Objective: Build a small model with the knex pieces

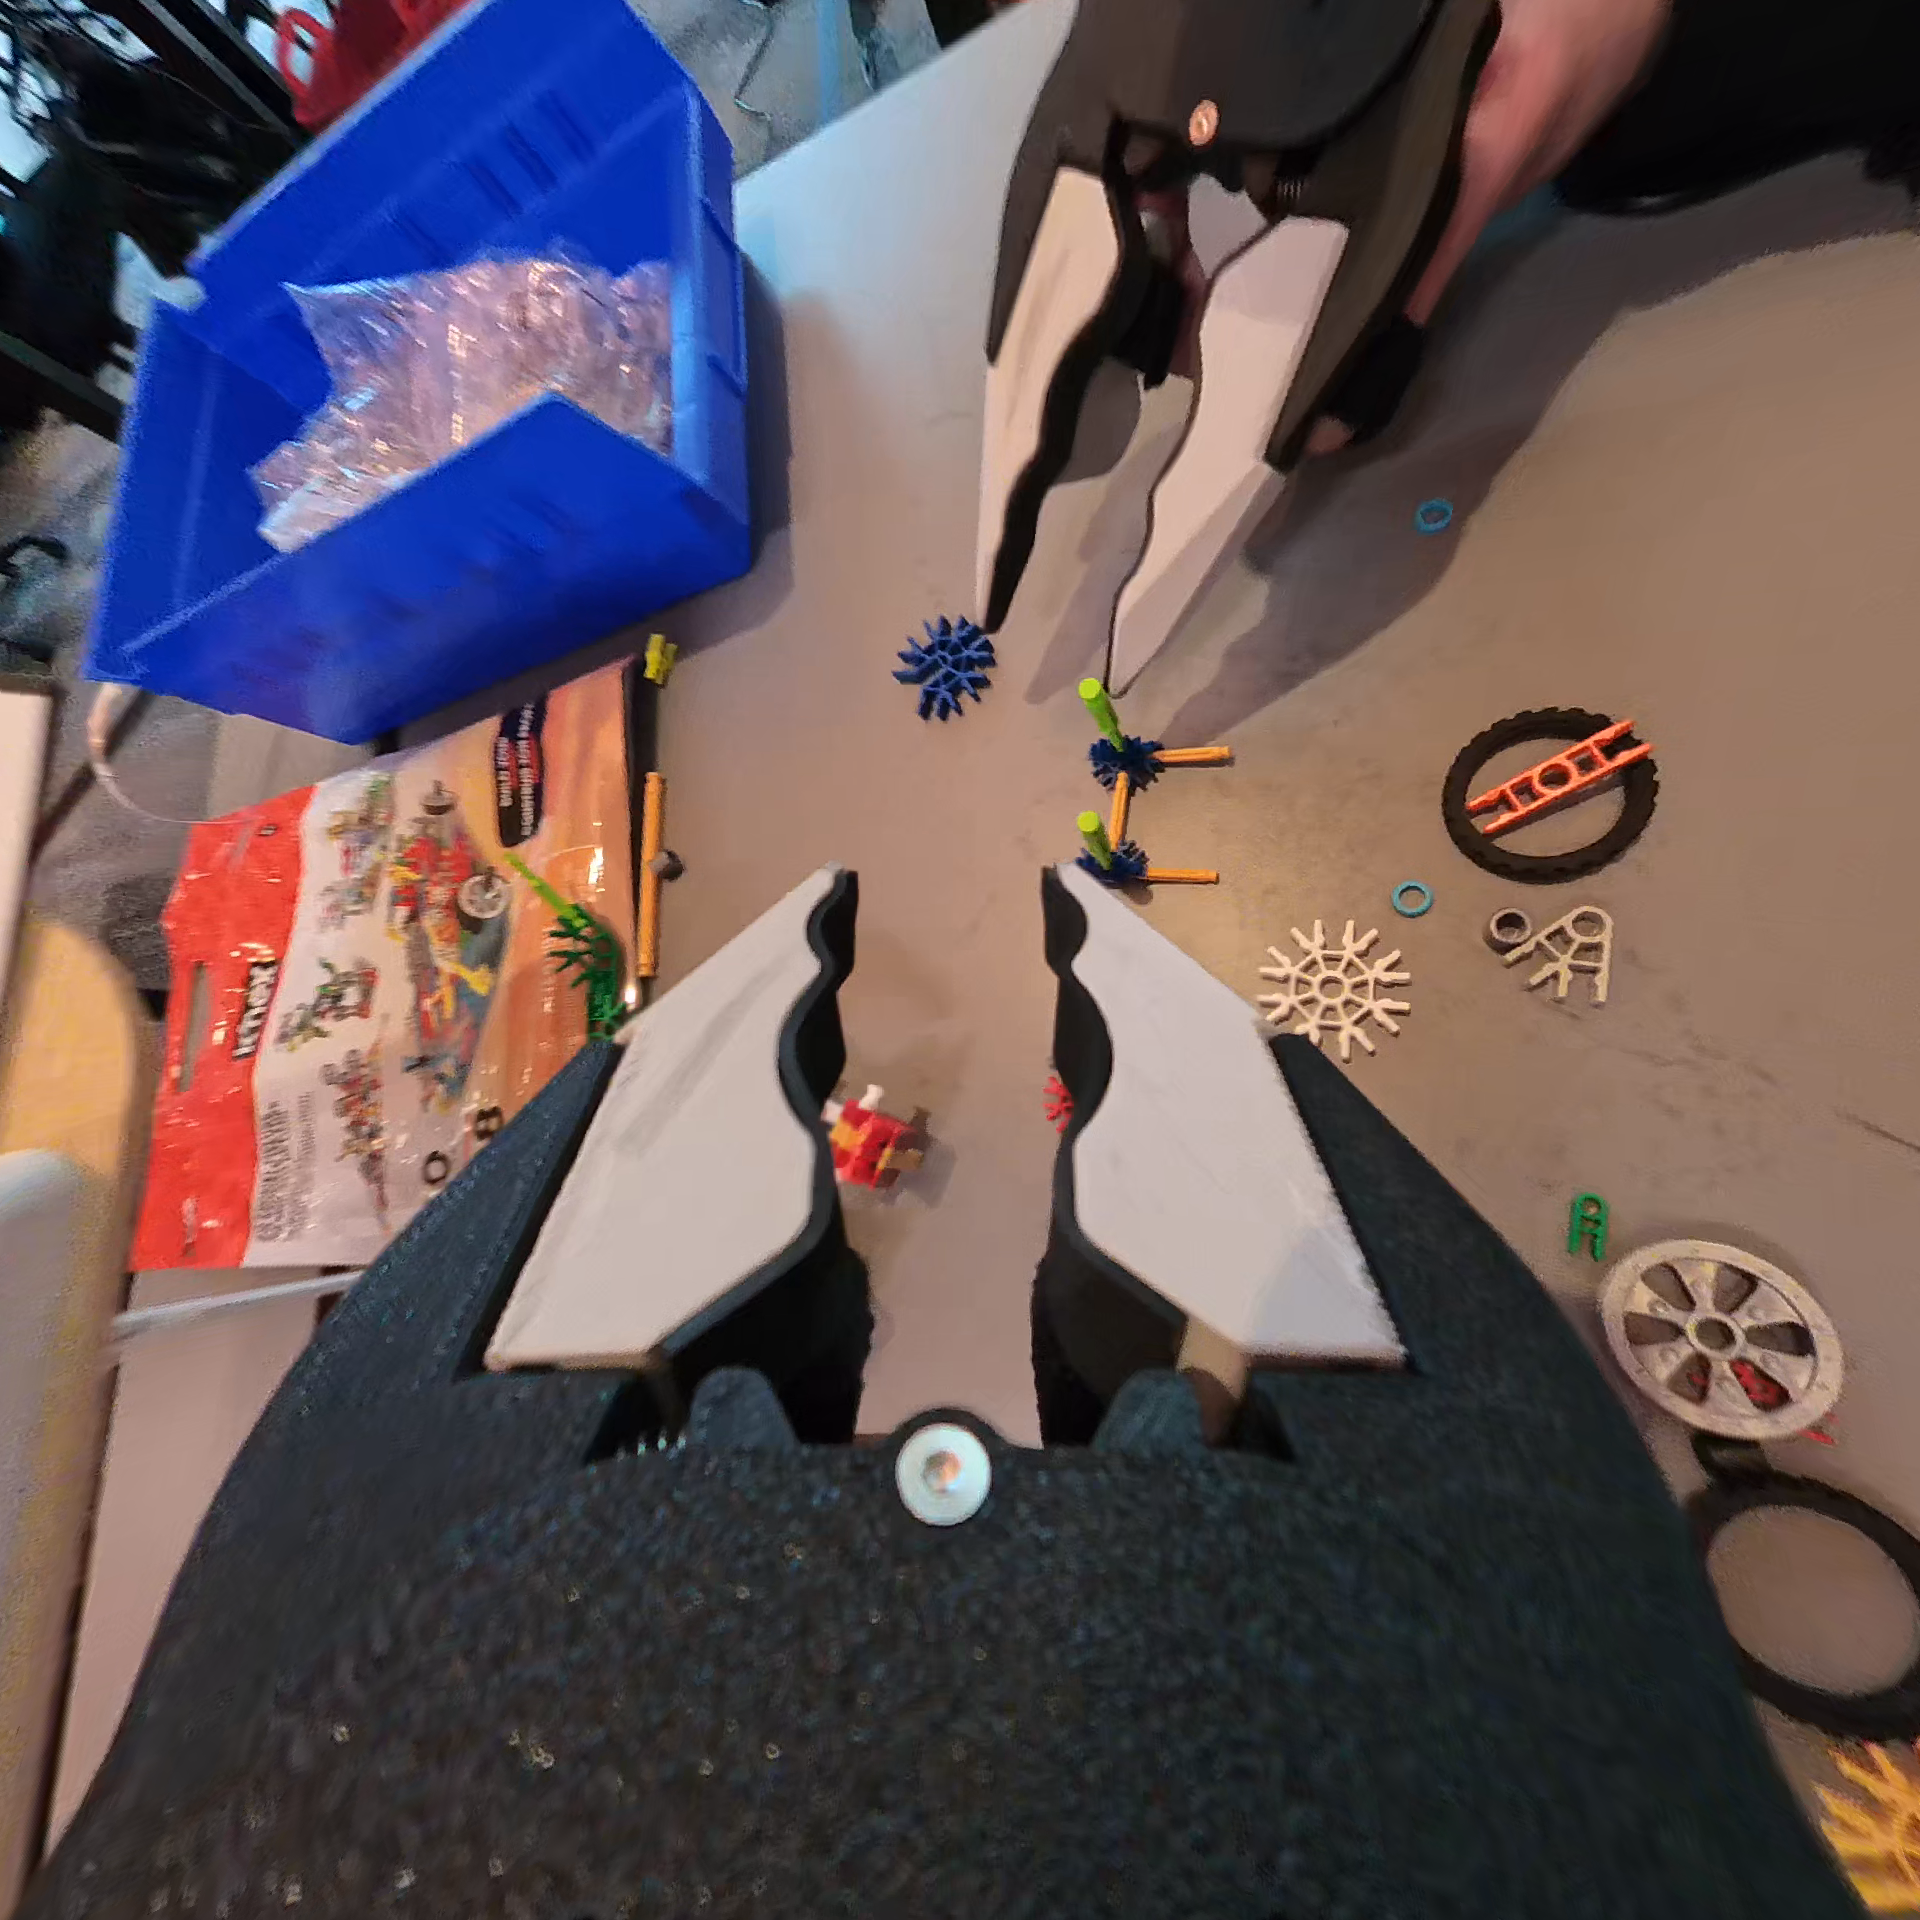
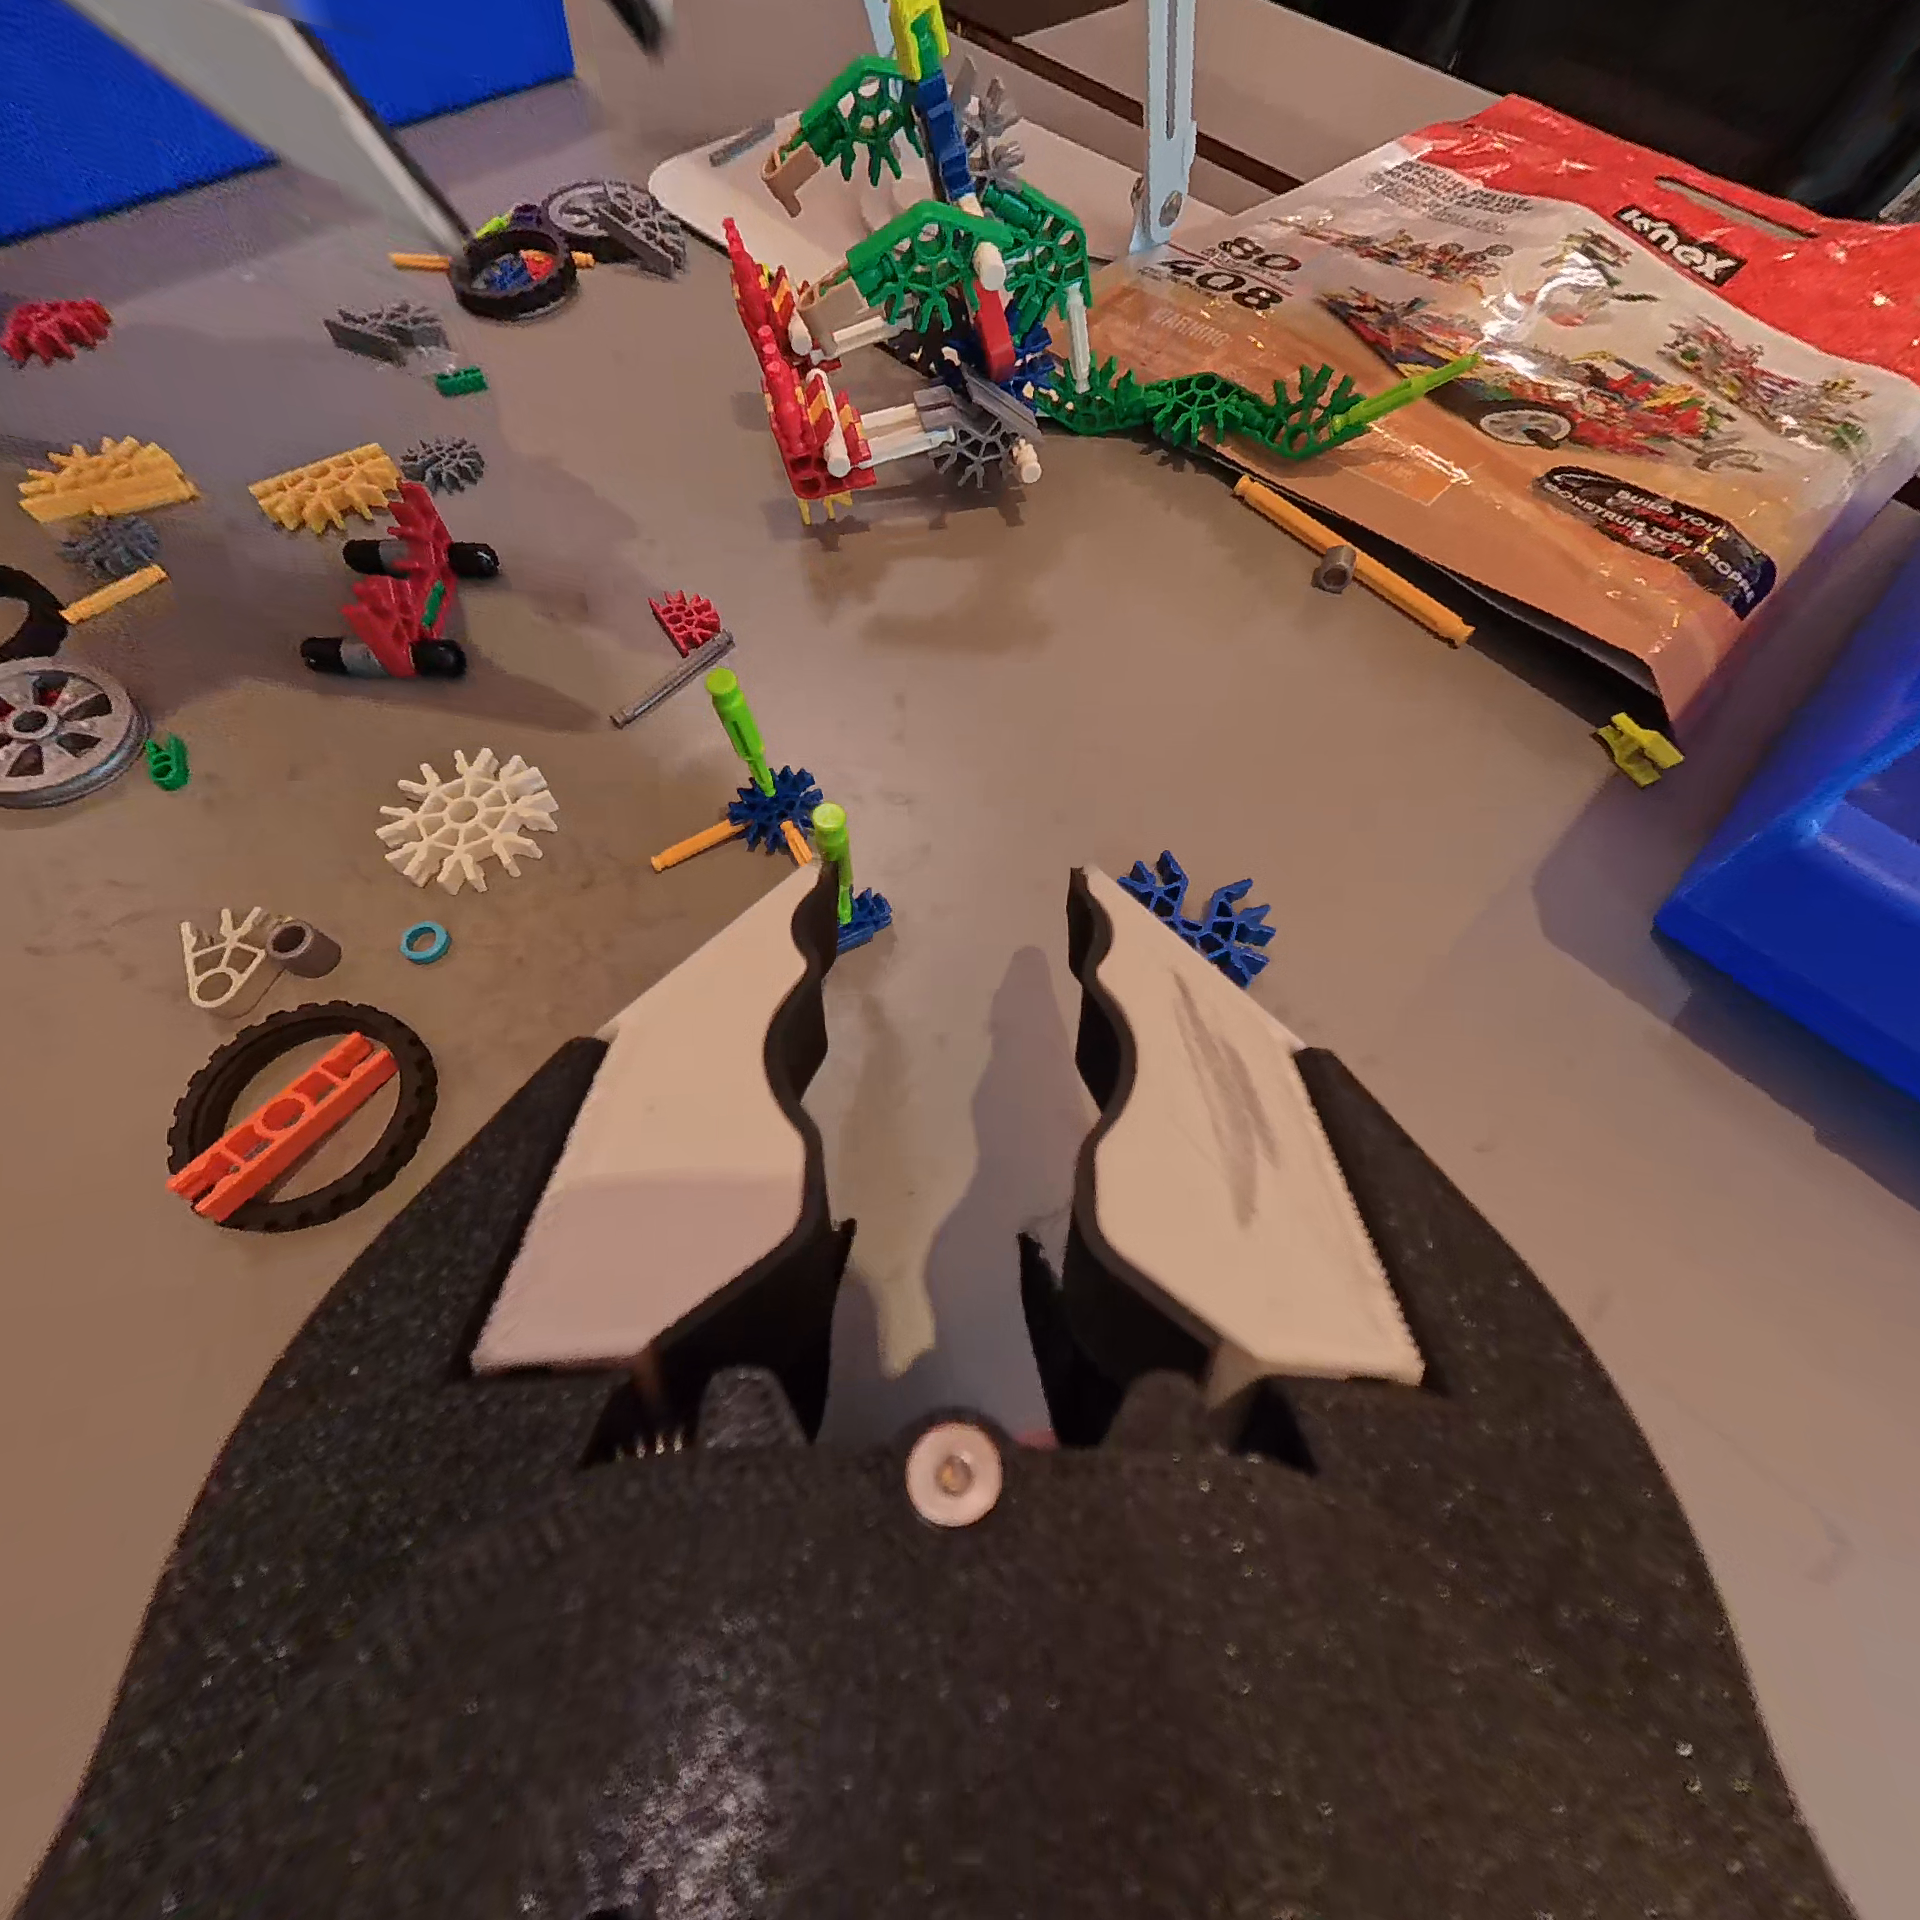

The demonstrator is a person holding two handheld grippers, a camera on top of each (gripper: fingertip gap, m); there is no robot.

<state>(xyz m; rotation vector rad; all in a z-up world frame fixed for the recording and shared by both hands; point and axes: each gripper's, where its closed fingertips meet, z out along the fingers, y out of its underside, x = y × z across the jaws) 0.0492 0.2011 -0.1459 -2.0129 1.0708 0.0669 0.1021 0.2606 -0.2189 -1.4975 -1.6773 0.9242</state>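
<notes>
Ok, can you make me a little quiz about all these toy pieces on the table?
1. True or false: the right tool is holding a piece.
2. What lies inside the black tyre: A) an orange ladder-like piece, B) a white snowflake, C) a teal ring?
3. What colour are the short rods standing up from the small blue connectors?

Key:
1. False. Its jaws are open and empty, between a blue snowflake connector and a green rod.
2. A, the orange piece.
3. Light green.

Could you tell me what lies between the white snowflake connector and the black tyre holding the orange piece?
A small teal ring and a grey-white connector cluster, best seen in the right wrist view.
</notes>
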